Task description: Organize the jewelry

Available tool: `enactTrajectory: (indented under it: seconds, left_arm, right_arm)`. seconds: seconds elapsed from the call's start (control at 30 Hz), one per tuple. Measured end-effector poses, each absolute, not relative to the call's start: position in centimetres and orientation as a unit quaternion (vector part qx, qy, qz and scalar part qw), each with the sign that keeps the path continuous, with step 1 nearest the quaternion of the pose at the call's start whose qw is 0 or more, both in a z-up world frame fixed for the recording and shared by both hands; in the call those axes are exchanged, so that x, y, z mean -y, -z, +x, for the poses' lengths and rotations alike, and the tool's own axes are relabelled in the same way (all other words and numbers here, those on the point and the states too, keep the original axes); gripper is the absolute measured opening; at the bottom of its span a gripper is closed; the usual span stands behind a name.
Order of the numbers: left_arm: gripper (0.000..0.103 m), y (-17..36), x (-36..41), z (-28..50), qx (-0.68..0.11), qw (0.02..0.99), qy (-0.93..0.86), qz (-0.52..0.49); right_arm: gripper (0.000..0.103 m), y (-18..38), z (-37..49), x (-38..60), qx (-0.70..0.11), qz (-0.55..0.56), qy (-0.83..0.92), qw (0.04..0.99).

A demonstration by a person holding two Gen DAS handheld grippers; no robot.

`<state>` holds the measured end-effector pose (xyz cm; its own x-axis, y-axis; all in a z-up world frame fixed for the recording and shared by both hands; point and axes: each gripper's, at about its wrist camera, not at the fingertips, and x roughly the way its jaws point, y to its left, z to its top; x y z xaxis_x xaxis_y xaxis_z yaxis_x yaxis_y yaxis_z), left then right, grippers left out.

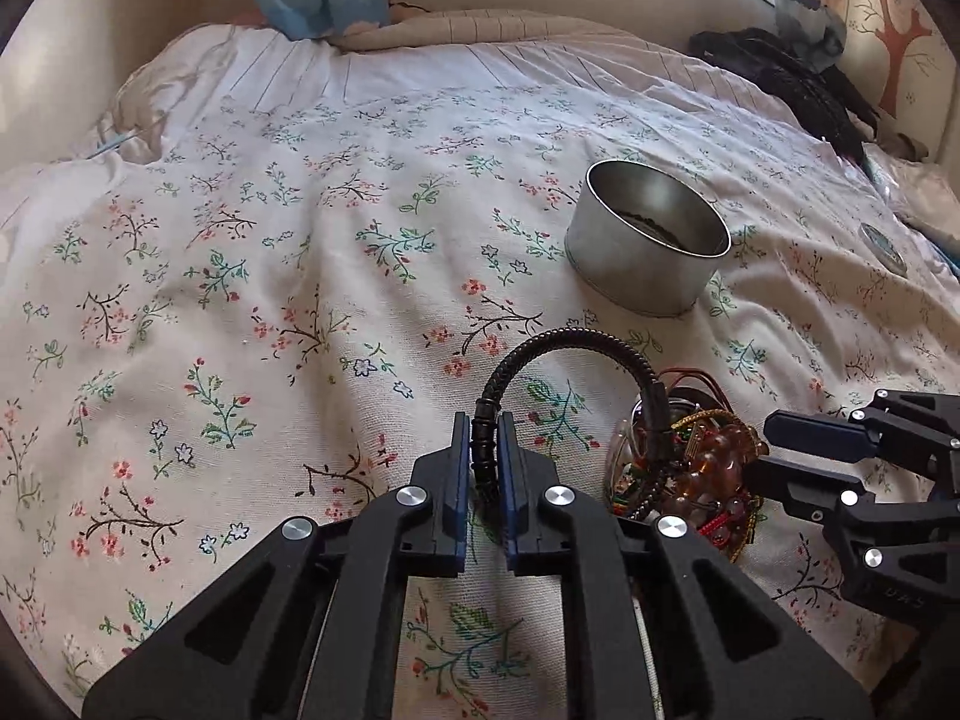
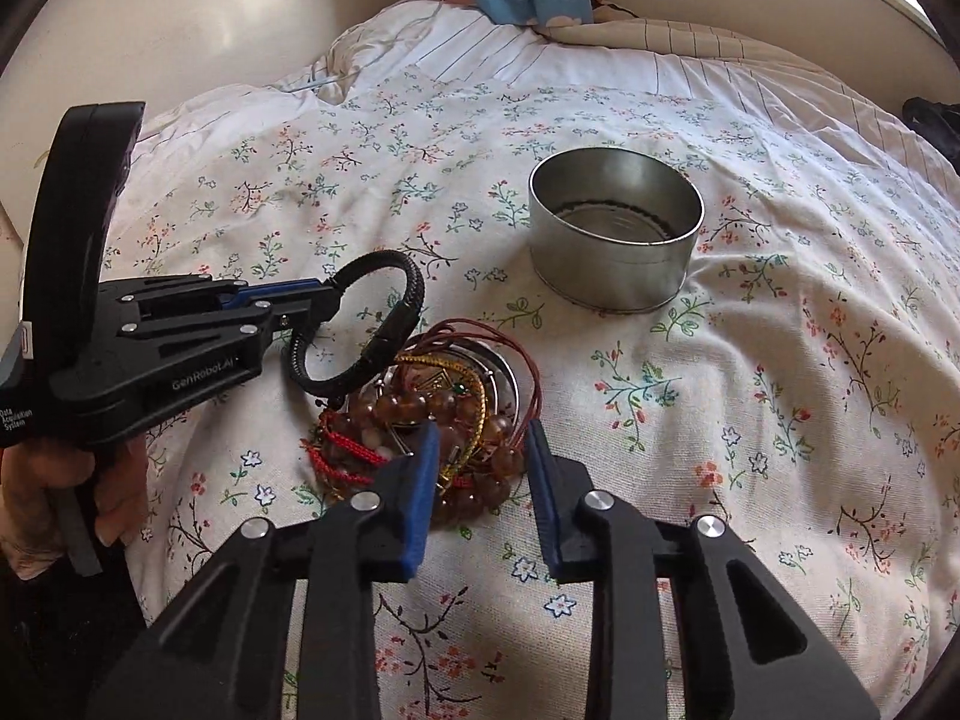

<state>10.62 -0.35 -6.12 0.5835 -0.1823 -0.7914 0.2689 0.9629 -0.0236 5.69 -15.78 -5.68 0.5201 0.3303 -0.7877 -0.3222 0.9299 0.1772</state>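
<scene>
Two claws, left claw clamped on black braided bracelet, right claw wide over jewelry pile

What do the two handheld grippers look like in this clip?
Both are matte black plastic linkage frames with round silver pivot bolts and blue pads lining the fingers. The left gripper carries white "GenRobot.AI" lettering and a curved black handle; the right gripper looks identical in build.
</scene>
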Motion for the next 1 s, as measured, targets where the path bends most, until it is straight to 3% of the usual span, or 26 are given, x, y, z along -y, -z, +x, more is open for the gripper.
enactTrajectory:
  seconds: [0.2, 0.27, 0.63, 0.7, 0.73, 0.77, 0.8, 0.93, 1.0]
  left_arm:
    - [0.008, 6.3, 0.2, 10.7, -0.440, 0.888, 0.128, 0.046]
    - [0.008, 6.1, 0.0, 10.7, -0.438, 0.889, 0.129, 0.040]
    - [0.008, 5.6, -1.3, 10.9, -0.430, 0.894, 0.124, 0.012]
    - [0.008, 5.7, -1.4, 11.0, -0.432, 0.894, 0.122, 0.010]
    - [0.008, 5.7, -1.5, 11.0, -0.433, 0.893, 0.121, 0.008]
    - [0.008, 5.8, -1.6, 11.0, -0.433, 0.893, 0.120, 0.007]
    - [0.008, 5.8, -1.6, 11.0, -0.433, 0.893, 0.119, 0.007]
    - [0.008, 5.9, -1.7, 11.1, -0.435, 0.893, 0.117, 0.007]
    - [0.008, 6.0, -1.8, 11.2, -0.437, 0.892, 0.117, 0.006]
  right_arm:
    - [0.016, 5.7, 6.1, 15.7, -0.450, 0.004, -0.185, 0.874]
    - [0.007, 5.5, 6.0, 15.5, -0.445, -0.001, -0.184, 0.876]
    - [0.004, 4.6, 5.9, 17.1, -0.434, 0.058, -0.205, 0.875]
    - [0.021, 4.7, 6.0, 16.5, -0.432, 0.052, -0.213, 0.875]
    - [0.049, 4.7, 6.1, 16.3, -0.430, 0.047, -0.210, 0.877]
    - [0.056, 4.7, 6.3, 16.3, -0.428, 0.044, -0.209, 0.878]
    - [0.056, 4.7, 6.7, 16.3, -0.430, 0.046, -0.213, 0.876]
    - [0.024, 5.6, 8.0, 15.9, -0.446, 0.041, -0.224, 0.865]
    - [0.015, 5.8, 8.0, 15.4, -0.451, 0.029, -0.227, 0.863]
